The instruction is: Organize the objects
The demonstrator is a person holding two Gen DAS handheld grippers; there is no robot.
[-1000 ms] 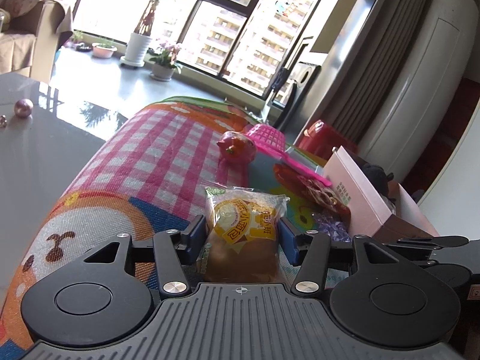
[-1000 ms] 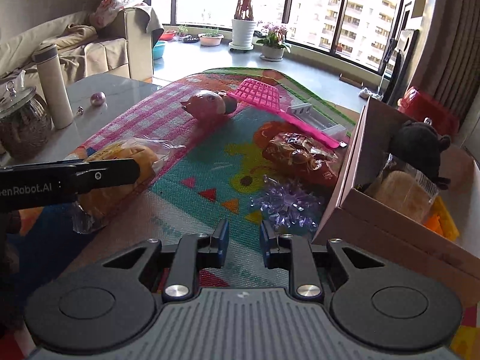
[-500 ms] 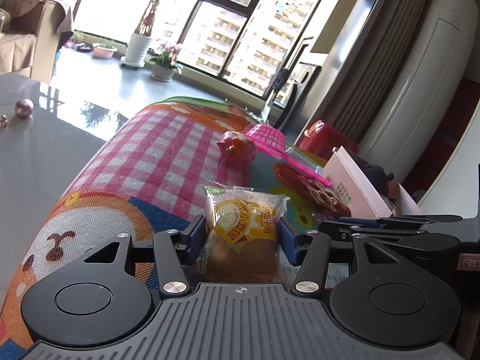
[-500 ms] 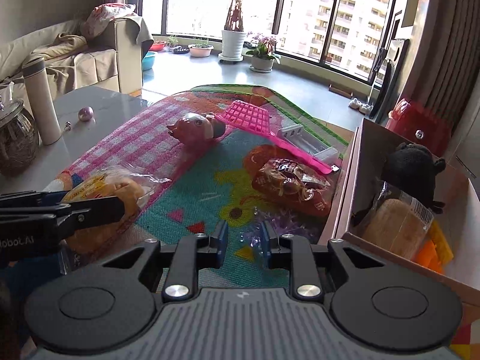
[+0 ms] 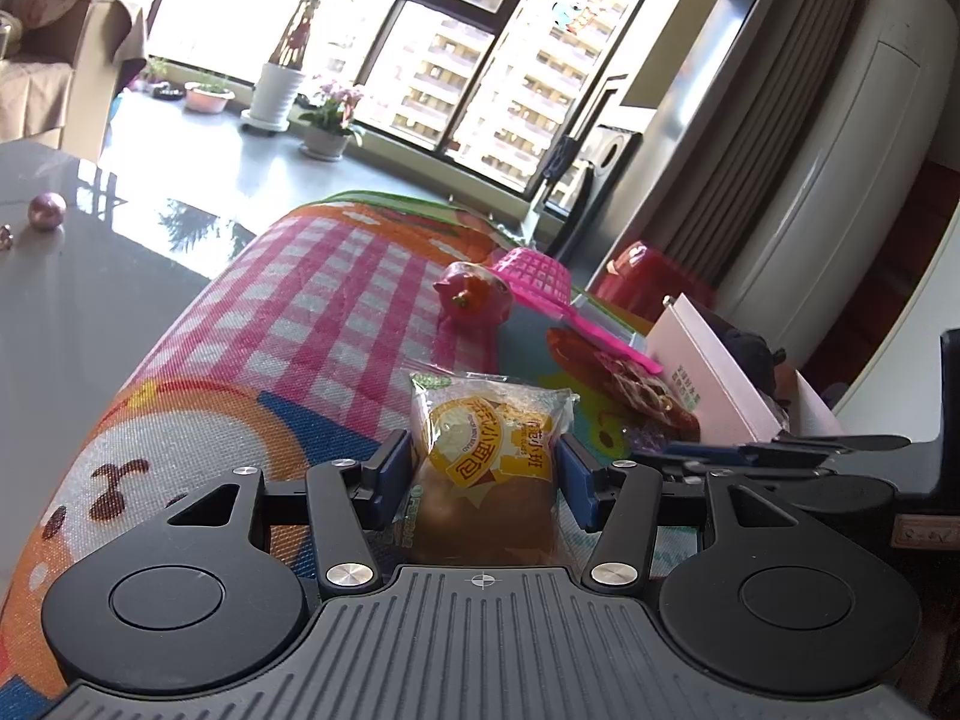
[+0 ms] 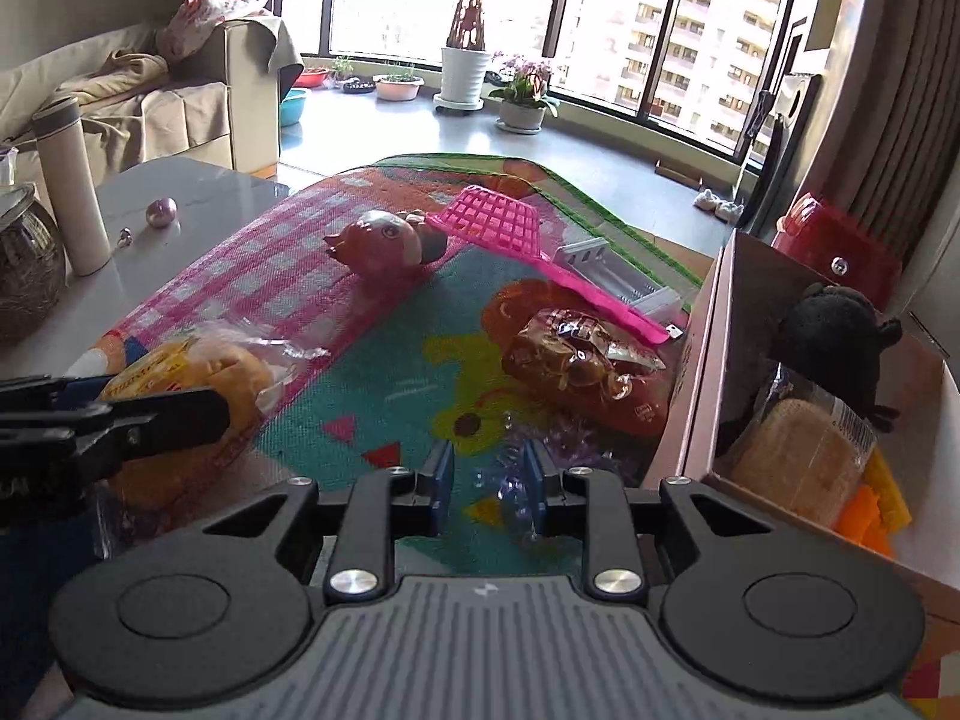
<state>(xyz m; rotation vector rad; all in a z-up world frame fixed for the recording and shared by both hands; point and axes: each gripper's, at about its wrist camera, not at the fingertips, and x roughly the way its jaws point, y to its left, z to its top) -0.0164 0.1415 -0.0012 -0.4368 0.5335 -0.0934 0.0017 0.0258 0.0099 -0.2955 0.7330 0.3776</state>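
Note:
My left gripper (image 5: 485, 471) is shut on a packaged bread bun (image 5: 487, 477) with a yellow label, low over the colourful mat (image 5: 336, 312); the bun also shows in the right wrist view (image 6: 198, 372). My right gripper (image 6: 487, 489) is open, its jaws on either side of a clear purple crystal piece (image 6: 510, 480) on the mat. A red snack bag (image 6: 585, 375), a pink pig toy (image 6: 378, 240) and a pink fly swatter (image 6: 510, 228) lie further back. The cardboard box (image 6: 702, 360) at the right holds a bread pack (image 6: 804, 462) and a black plush (image 6: 834, 336).
A grey table (image 6: 180, 192) at the left carries a white bottle (image 6: 72, 186), a glass jar (image 6: 24, 264) and a pink ball (image 6: 161, 211). A red container (image 6: 840, 252) stands behind the box. A white clip thing (image 6: 606, 270) lies near the swatter handle.
My right gripper has moved forward and down over the purple crystal piece and its jaws have opened wider. My left gripper still holds the bun in about the same place.

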